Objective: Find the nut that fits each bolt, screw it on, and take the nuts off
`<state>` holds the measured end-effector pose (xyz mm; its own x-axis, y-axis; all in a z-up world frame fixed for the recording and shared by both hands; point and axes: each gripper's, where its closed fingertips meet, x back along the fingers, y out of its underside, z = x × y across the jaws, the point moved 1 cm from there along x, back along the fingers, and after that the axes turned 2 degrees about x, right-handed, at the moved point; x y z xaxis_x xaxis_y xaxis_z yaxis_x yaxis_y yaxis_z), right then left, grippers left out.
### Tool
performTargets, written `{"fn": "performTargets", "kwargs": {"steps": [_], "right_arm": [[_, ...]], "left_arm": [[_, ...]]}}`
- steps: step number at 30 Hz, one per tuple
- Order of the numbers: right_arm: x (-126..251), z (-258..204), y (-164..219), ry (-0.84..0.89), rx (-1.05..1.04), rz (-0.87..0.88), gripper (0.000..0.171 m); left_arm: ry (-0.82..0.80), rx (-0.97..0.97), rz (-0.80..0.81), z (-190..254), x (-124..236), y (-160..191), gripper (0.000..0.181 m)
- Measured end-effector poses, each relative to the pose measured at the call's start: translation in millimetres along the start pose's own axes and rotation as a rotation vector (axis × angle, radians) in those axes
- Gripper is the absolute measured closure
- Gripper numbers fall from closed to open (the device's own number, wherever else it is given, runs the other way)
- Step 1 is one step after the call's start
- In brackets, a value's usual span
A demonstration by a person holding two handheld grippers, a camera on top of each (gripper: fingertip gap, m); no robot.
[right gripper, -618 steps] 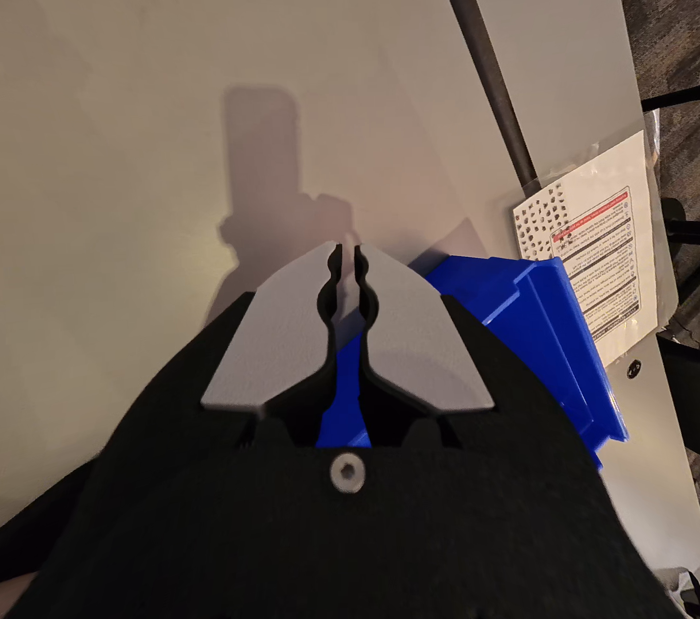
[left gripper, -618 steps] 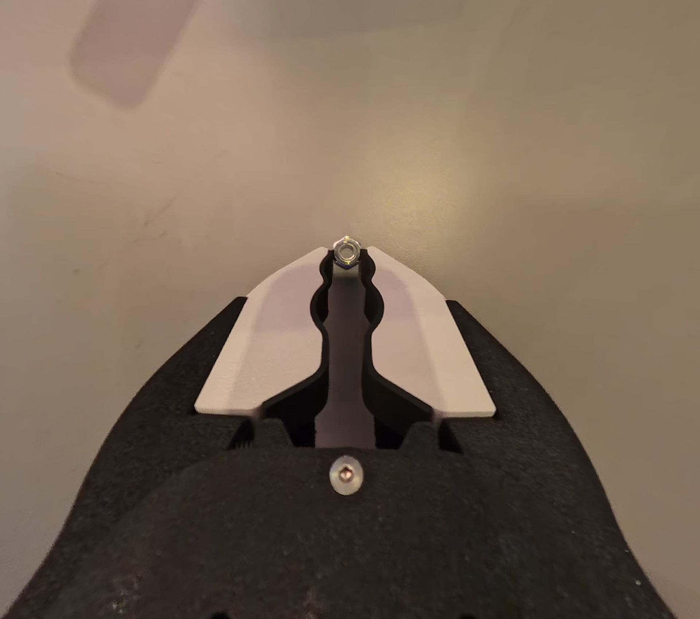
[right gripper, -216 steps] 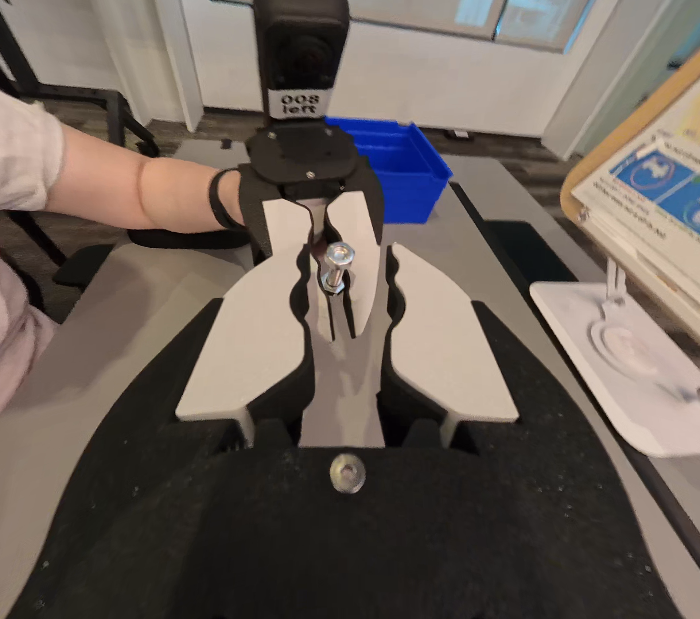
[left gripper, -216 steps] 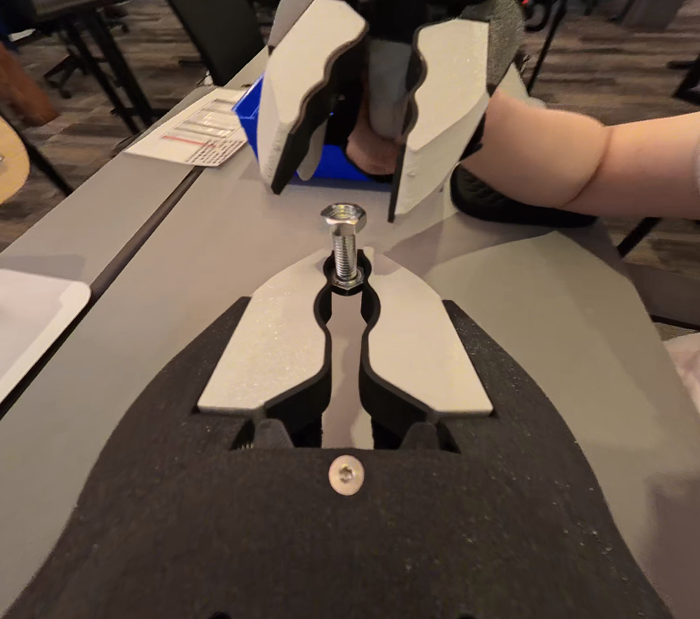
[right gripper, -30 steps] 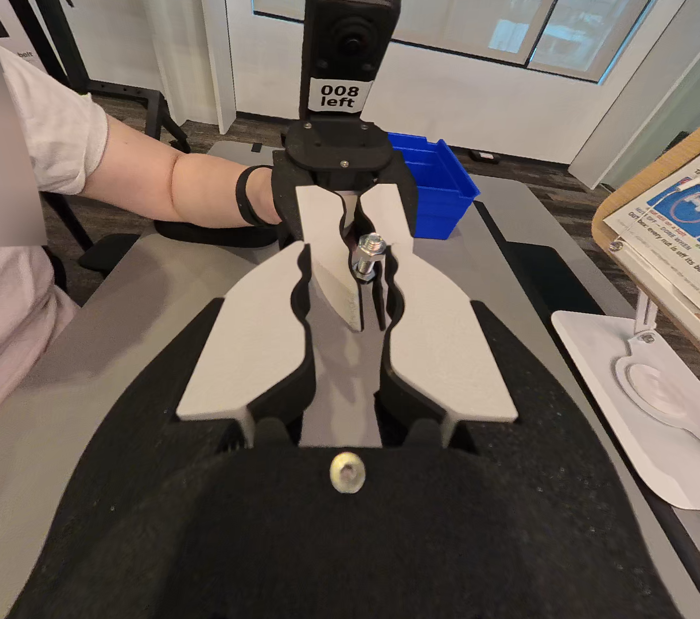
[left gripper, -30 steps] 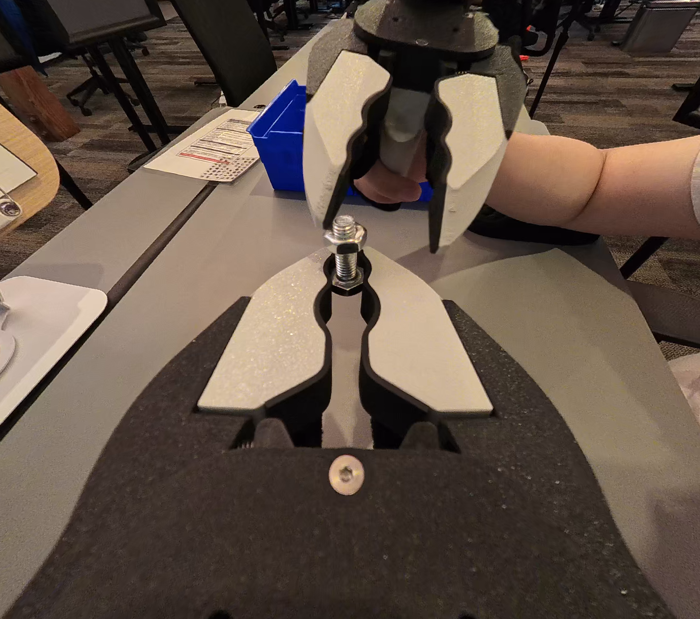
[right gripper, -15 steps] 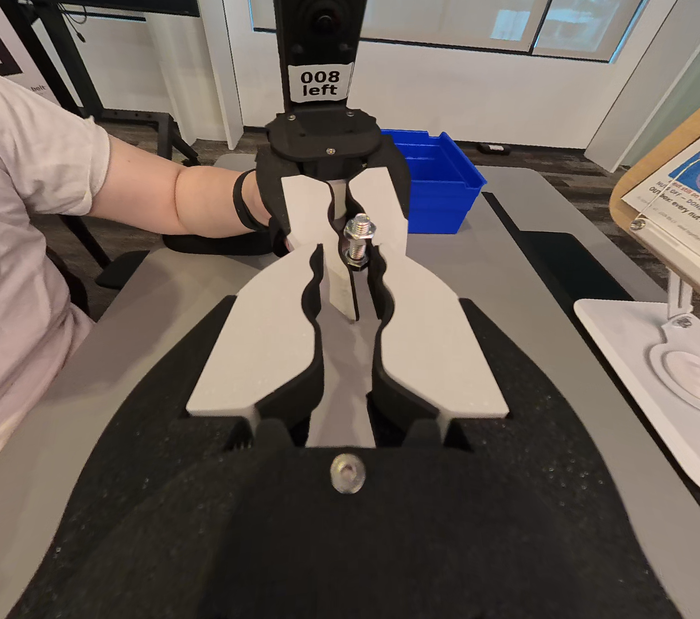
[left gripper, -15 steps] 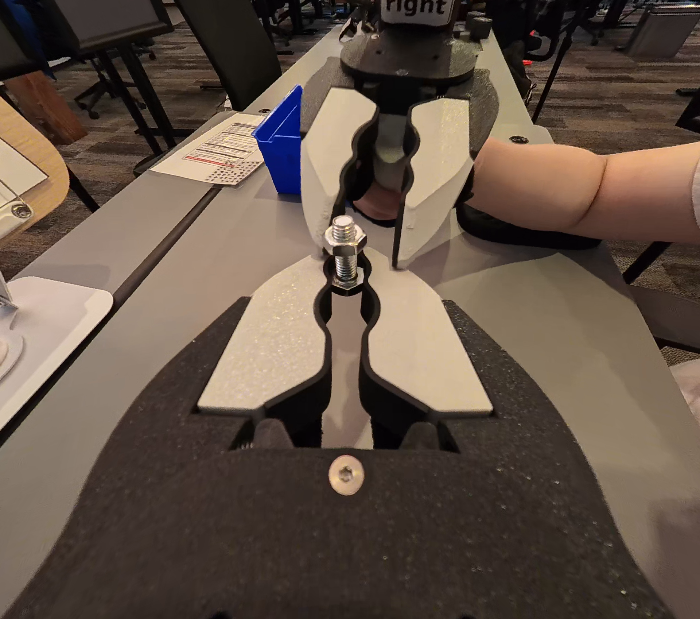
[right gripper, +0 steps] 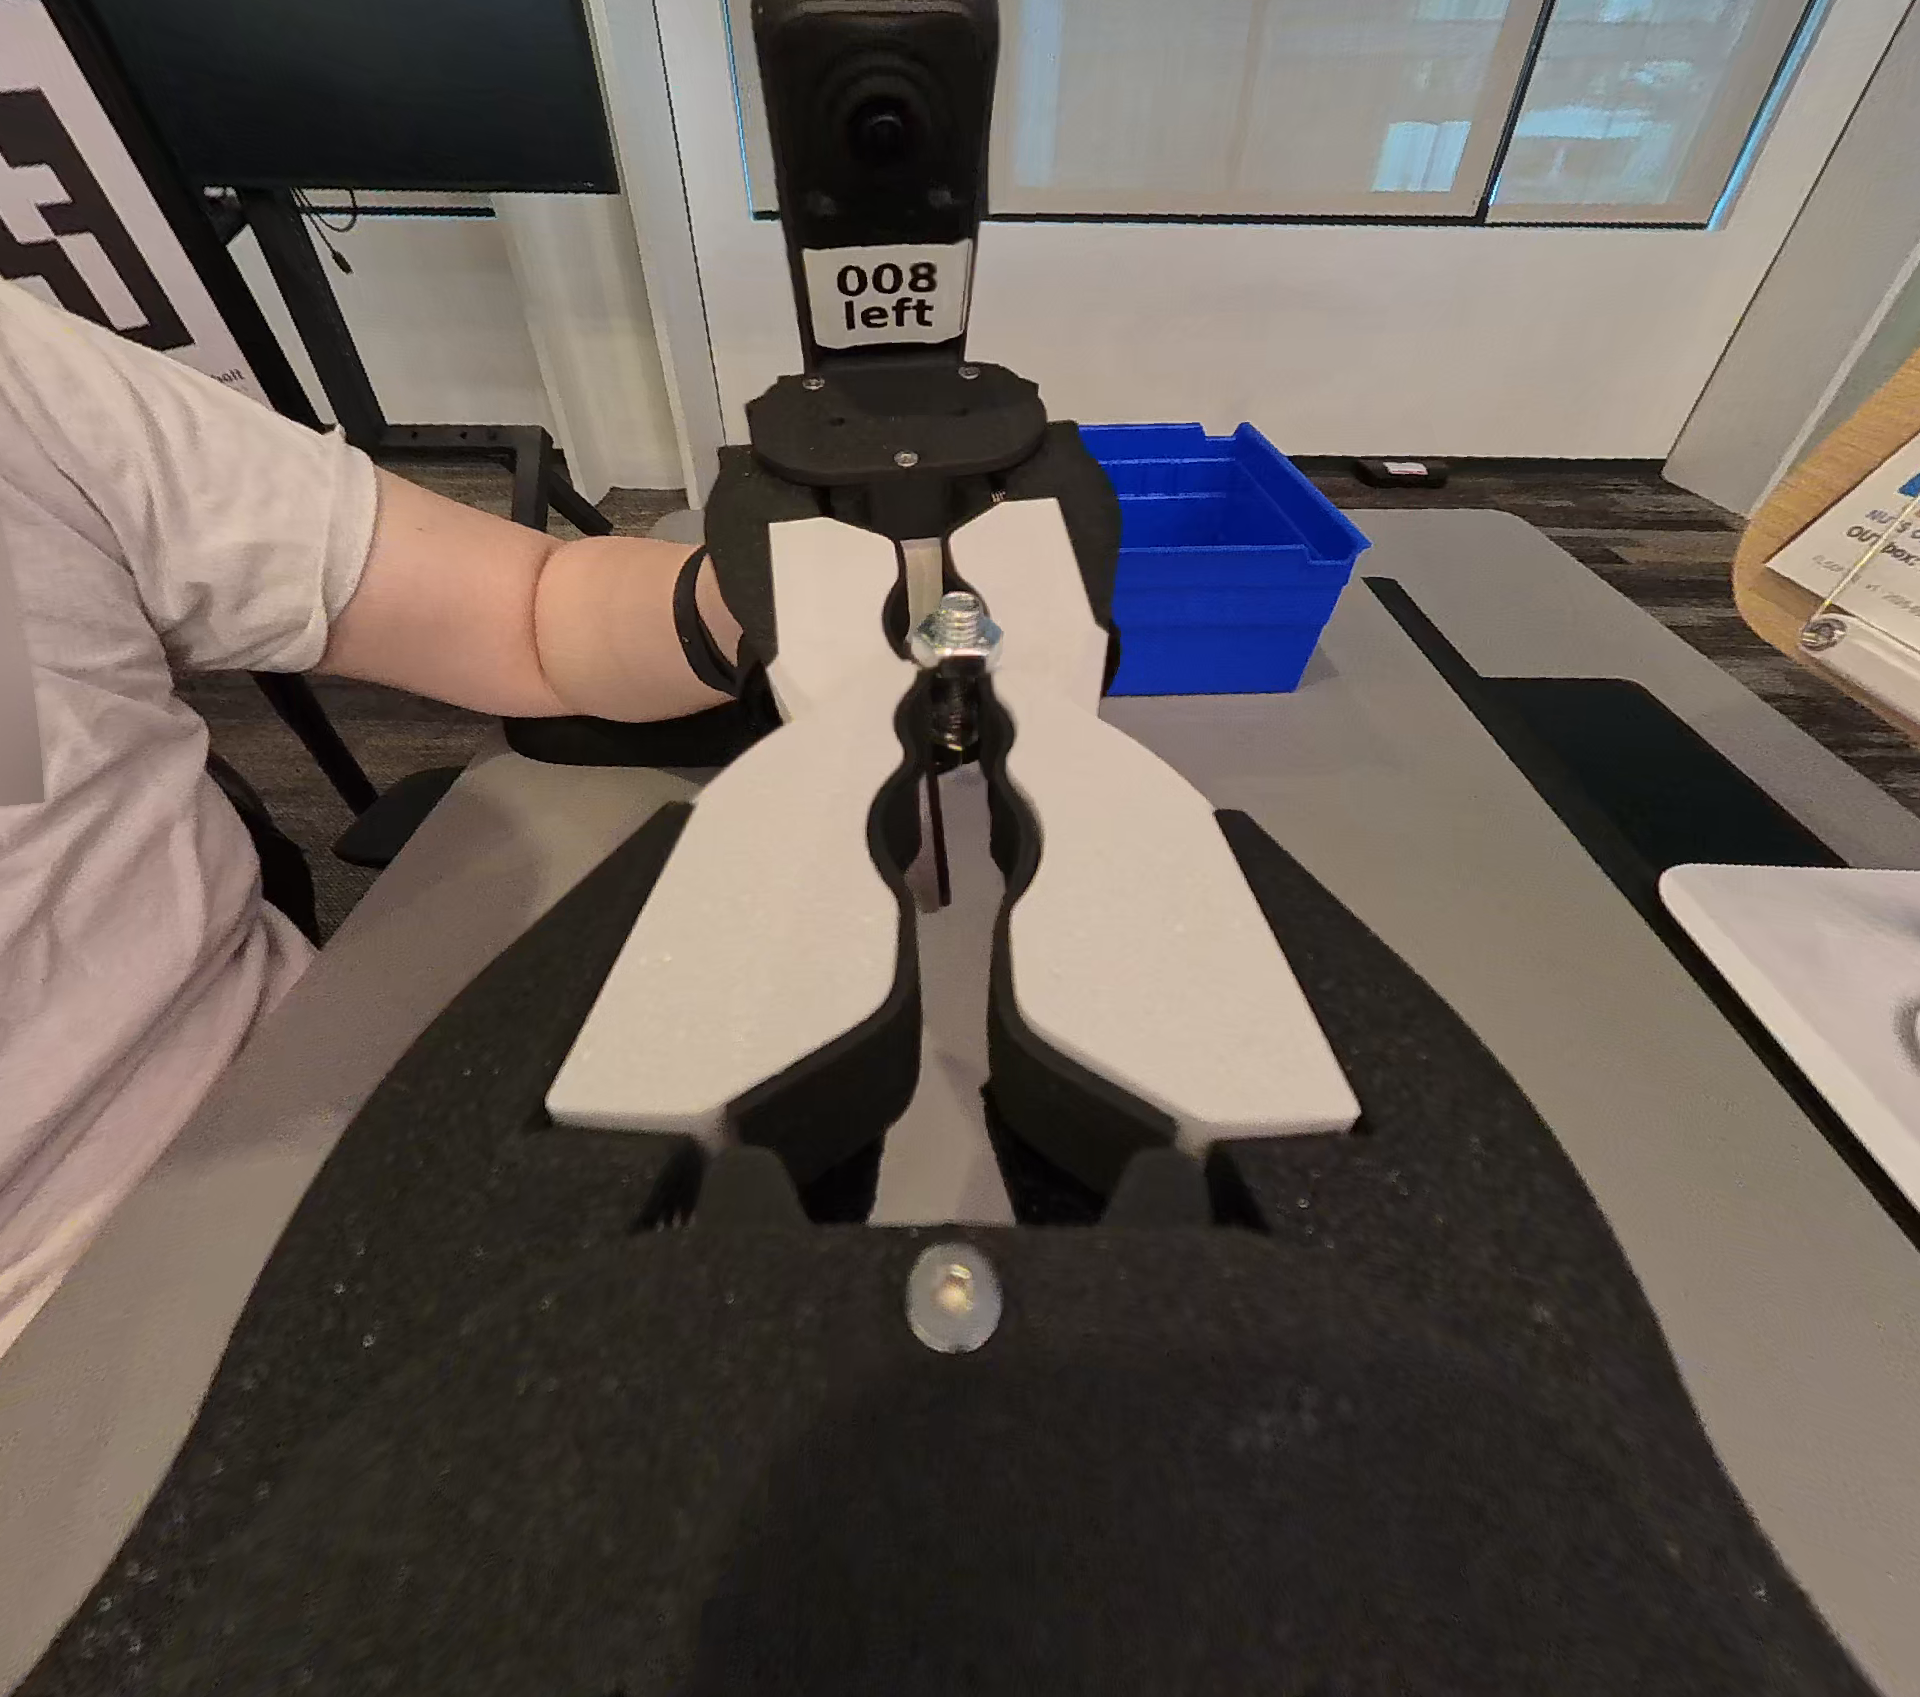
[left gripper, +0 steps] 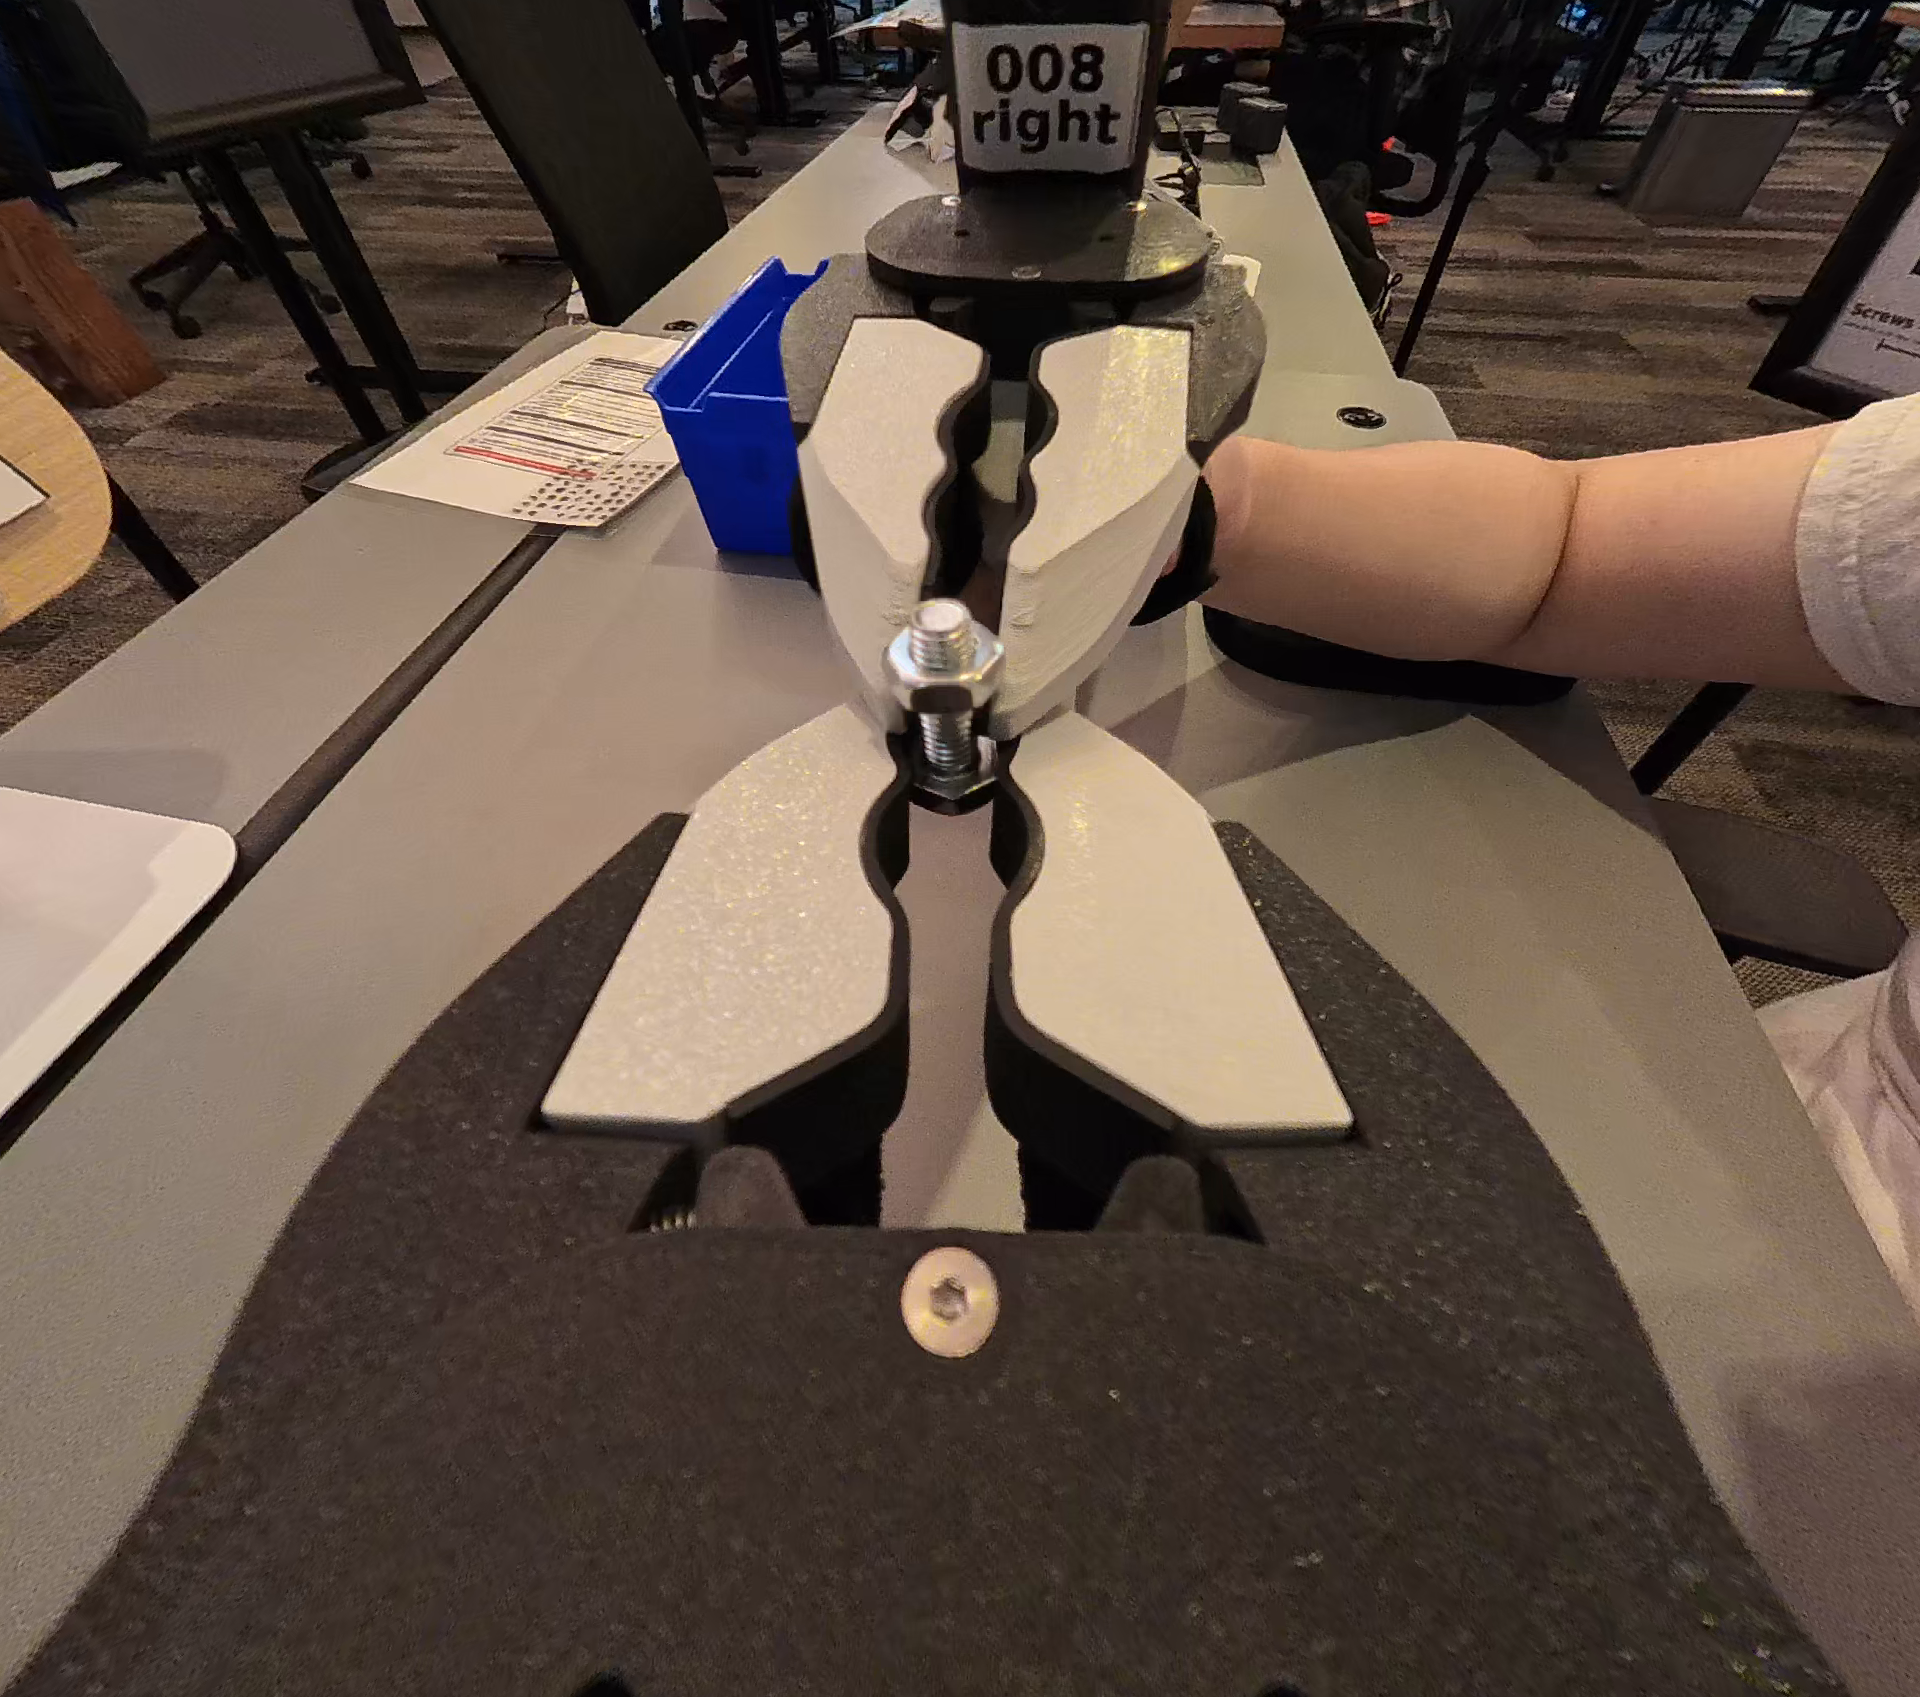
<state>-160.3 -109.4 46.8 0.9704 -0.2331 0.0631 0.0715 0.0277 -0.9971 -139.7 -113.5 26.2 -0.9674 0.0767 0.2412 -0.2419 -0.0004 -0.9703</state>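
You are holding the bolt (left gripper: 940,738) upright above the grey worktop (left gripper: 520,712), between the two grippers that are facing each other. The left gripper (left gripper: 943,754) is clamping its jaws on the bolt's lower hex end. The right gripper (right gripper: 951,691) is closing its jaws from the far side onto the nut (left gripper: 943,679), which is sitting near the top of the thread with the thread's tip showing just above it. The step in hand, as I am judging it, is turning that nut along the thread. To do it well, hold the left grip firm so the bolt is not spinning with the nut, and line the right gripper's axis up with the shank so the nut is not tilting or binding. Take a short turn, release, re-grip on the flats and turn again, because the jaw tips are catching only the nut's edges and it could slip out and fall. The blue bin (right gripper: 1226,608) is standing on the worktop well behind the grippers. Its inner walls are showing, but I cannot tell from this angle what is lying inside. A white tray (left gripper: 83,899) is sitting at the worktop's edge, and what it is carrying is cut off by the frame.
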Motion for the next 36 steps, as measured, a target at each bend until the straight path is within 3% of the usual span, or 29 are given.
{"fn": "performTargets", "kwargs": {"steps": [8,13,22,36], "right_arm": [[-1.3,0.9,-2.3,0.011,-0.021,0.028,0.164],[3.1,7.8,-5.8,-0.005,-0.131,0.093,0.164],[8.0,11.2,-4.2,-0.023,-0.151,0.103,0.164],[5.3,8.5,-0.1,-0.020,-0.111,0.070,0.164]], "left_arm": [[-0.002,0.004,0.007,-0.7,1.7,-1.9,0.172],[-0.029,0.022,-0.034,-5.2,-2.3,4.8,0.154],[-0.041,0.038,0.034,-9.7,3.8,-4.1,0.166],[-0.037,0.029,0.019,-8.9,2.5,-1.1,0.167]]}}
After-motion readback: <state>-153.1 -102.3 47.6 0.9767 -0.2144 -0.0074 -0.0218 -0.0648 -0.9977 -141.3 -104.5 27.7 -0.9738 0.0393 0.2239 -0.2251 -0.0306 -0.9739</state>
